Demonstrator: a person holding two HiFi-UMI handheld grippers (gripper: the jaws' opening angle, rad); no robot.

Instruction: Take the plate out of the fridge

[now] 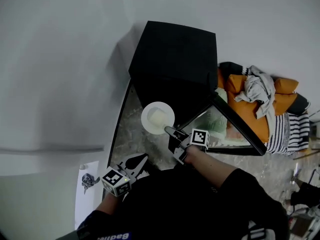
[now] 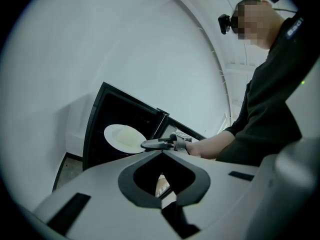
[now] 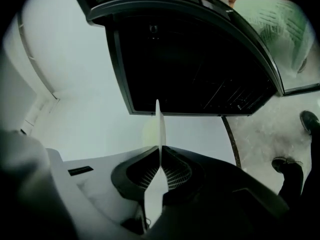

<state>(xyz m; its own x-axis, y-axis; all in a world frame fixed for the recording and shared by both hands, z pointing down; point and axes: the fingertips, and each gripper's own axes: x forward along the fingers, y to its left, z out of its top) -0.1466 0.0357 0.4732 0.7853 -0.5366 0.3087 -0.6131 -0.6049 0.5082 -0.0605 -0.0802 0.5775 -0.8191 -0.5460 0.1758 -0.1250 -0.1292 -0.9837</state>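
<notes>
A round white plate (image 1: pixel 155 116) hangs in front of the open black fridge (image 1: pixel 175 59), outside its dark interior. My right gripper (image 1: pixel 169 130) is shut on the plate's near rim. In the right gripper view the plate (image 3: pixel 160 124) stands edge-on between the pads of the right gripper (image 3: pixel 160 156), with the fridge's dark opening (image 3: pixel 190 64) beyond it. My left gripper (image 1: pixel 142 159) hangs lower left of the plate, apart from it, jaws together and holding nothing. The left gripper view shows the left gripper (image 2: pixel 162 154), and past it the plate (image 2: pixel 122 136) and the right gripper (image 2: pixel 145 144).
The fridge's glass door (image 1: pixel 225 129) swings open to the right. Orange cushions and striped cloth (image 1: pixel 260 99) are piled beyond the door. A sheet of paper (image 1: pixel 90 184) lies on the floor at the left. A white wall runs behind and left of the fridge.
</notes>
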